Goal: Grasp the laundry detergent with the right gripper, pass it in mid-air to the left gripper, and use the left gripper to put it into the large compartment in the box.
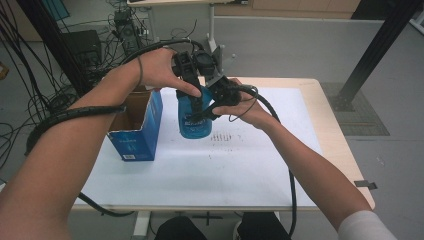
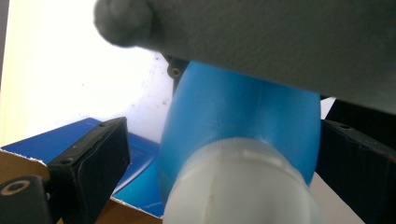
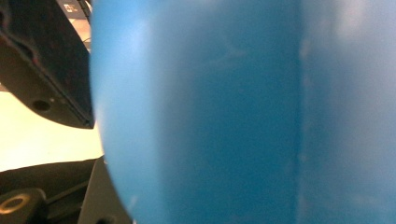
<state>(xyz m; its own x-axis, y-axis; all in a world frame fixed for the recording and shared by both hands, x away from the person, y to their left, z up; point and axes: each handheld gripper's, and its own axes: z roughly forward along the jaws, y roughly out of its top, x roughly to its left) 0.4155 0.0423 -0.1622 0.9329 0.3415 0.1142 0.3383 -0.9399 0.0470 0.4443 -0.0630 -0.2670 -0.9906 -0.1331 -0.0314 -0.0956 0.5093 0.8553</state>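
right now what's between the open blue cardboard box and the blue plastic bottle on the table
Nothing stands between them. In the high view, a bare strip of white table cover separates the open blue cardboard box from the blue plastic bottle.

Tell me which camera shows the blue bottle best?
The high view: the blue bottle appears whole, beside the open box. The left gripper view shows its shoulder and whitish cap end; the right gripper view, a blurred blue wall.

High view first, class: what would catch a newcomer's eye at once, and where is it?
The blue bottle stands out, held above the white table near its middle, with the left tongs and right tongs both at it. Just left of it stands an open blue carton, its flaps up.
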